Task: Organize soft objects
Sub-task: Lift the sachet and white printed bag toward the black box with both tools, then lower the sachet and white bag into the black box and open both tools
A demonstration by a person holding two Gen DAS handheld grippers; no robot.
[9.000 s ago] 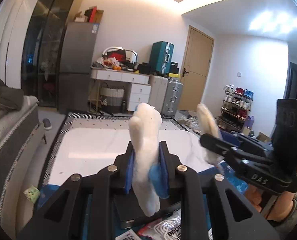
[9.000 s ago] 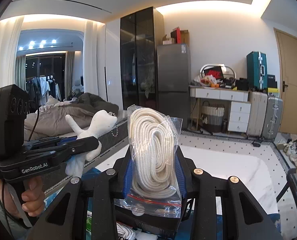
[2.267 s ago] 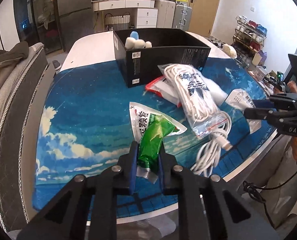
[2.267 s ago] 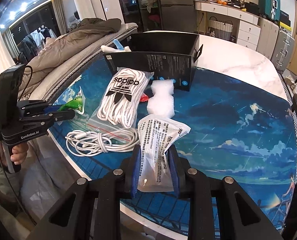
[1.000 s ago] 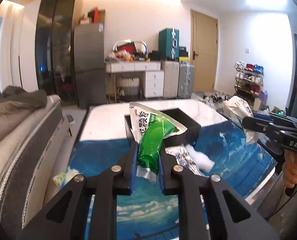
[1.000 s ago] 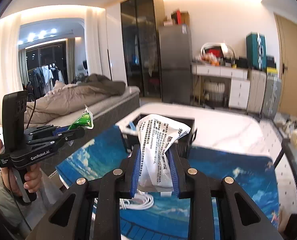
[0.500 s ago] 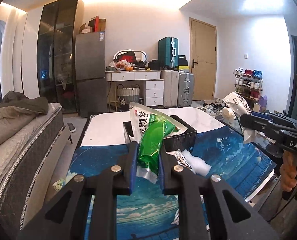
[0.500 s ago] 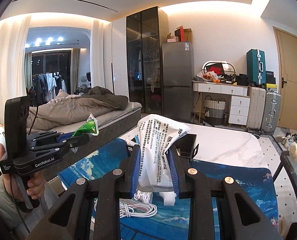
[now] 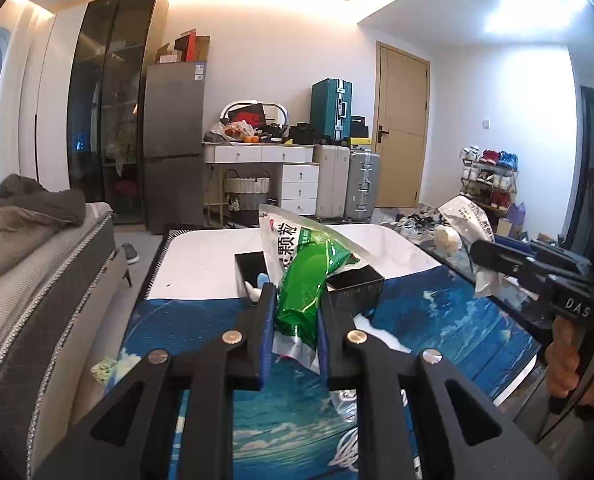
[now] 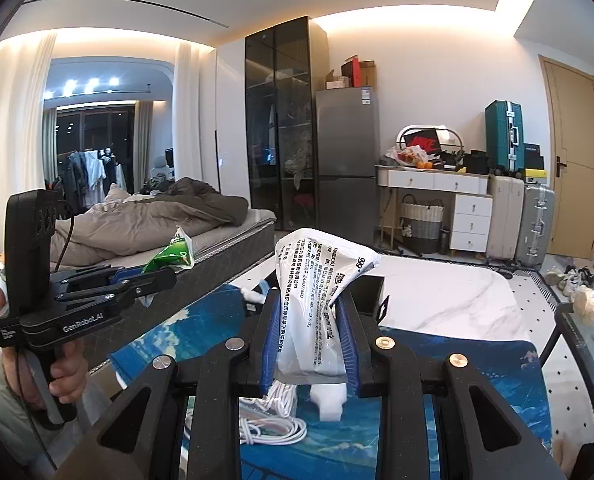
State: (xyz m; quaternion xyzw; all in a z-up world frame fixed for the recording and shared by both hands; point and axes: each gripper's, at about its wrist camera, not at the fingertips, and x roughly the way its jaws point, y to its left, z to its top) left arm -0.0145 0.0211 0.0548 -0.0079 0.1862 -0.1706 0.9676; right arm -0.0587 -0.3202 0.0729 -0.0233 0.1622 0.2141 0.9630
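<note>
My left gripper (image 9: 295, 300) is shut on a green packet in a clear printed wrapper (image 9: 301, 280), held up above the blue mat. My right gripper (image 10: 309, 300) is shut on a white printed pouch (image 10: 317, 300), also lifted clear of the table. Behind both packets stands the open black box (image 9: 353, 284) with small white and blue soft things inside (image 9: 257, 286). In the left wrist view the right gripper (image 9: 477, 254) shows at the right with the white pouch (image 9: 463, 218). The left gripper (image 10: 165, 274) with the green packet (image 10: 171, 256) shows at the left of the right wrist view.
A white cable coil (image 10: 273, 420) and a white foam block (image 10: 329, 398) lie on the blue sky-print mat (image 9: 437, 320) below the grippers. The mat covers a white marble table (image 10: 449, 300). A bed (image 9: 29, 248) runs along the left; a glass side table (image 10: 593, 328) stands at the right.
Both grippers keep their packets. Over the last second both views tilted slightly upward, so the black box and the mat sit lower in the frames.
</note>
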